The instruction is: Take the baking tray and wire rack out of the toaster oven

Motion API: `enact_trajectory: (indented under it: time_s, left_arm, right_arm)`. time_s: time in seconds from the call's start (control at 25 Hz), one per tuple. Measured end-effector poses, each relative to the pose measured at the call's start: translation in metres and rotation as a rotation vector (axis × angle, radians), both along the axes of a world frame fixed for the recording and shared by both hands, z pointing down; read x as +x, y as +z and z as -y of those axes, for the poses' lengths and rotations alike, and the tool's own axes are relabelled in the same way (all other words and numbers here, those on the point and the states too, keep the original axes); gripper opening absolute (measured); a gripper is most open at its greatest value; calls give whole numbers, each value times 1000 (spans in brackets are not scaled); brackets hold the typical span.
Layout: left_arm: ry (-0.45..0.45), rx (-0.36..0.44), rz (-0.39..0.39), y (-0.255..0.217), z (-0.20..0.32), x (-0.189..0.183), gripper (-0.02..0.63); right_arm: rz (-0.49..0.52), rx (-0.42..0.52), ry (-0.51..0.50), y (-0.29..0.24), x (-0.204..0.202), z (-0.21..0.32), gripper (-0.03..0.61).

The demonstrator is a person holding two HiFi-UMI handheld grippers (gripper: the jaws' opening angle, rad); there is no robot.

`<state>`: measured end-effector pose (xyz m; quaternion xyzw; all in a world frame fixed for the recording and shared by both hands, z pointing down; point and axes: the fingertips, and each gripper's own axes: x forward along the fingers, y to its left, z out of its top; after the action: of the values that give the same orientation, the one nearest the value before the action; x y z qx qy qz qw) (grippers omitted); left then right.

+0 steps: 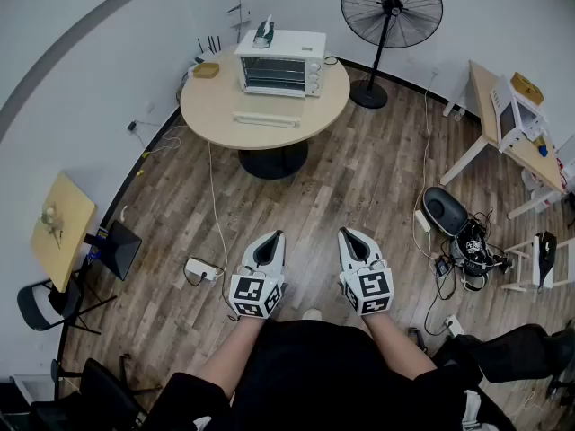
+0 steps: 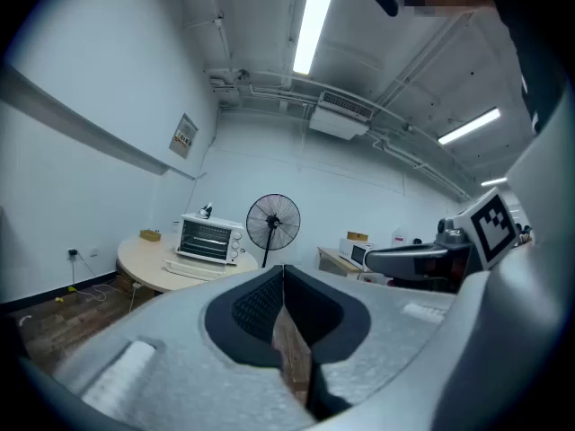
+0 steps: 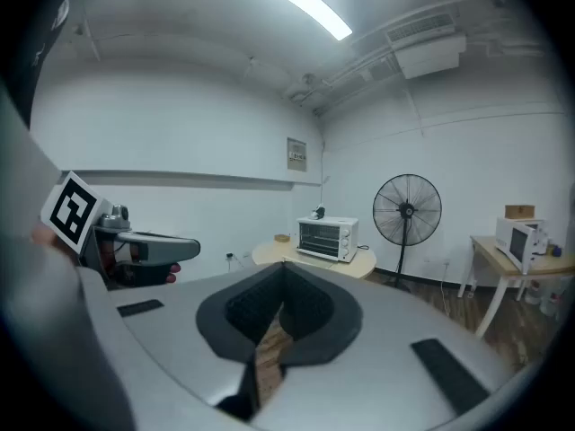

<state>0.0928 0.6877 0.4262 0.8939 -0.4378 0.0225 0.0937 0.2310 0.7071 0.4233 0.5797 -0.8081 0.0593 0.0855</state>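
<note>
The toaster oven (image 1: 280, 61) sits at the back of the round bench (image 1: 216, 106) with its door shut, well apart from both claws. A long white thing (image 1: 265, 119) lies in front of it. A big fan (image 1: 392, 7) stands near. A white cord (image 1: 218, 223) crosses the wood floor (image 1: 359, 178). The left claw (image 1: 279, 234) and right claw (image 1: 343, 233) are closed tight, holding nothing.

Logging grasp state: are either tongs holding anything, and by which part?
Nothing held: left tongs and right tongs are shut and empty, far from the toaster oven.
</note>
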Motion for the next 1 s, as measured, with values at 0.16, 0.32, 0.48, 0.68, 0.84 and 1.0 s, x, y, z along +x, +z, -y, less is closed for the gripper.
enact_trajectory:
  time_s: [0.16, 0.32, 0.48, 0.68, 0.84, 1.0]
  left_arm:
    - [-19, 9, 16, 3, 10, -1, 18]
    - [-56, 17, 30, 0, 20, -8, 18]
    - [-106, 5, 28, 2, 31, -28, 18]
    - [-154, -23, 22, 12, 55, -60, 18]
    - [-141, -34, 16, 20, 90, -70, 18]
    - [-124, -51, 17, 31, 138, -84, 18]
  right_arm:
    - [3, 18, 19, 2, 19, 9, -2]
    - [17, 21, 10, -3, 29, 22, 0]
    - [23, 15, 3, 0, 31, 34, 0]
    - [32, -35, 9, 25, 25, 49, 0]
    - [32, -59, 9, 33, 11, 75, 0]
    - [62, -61, 11, 35, -10, 117, 0]
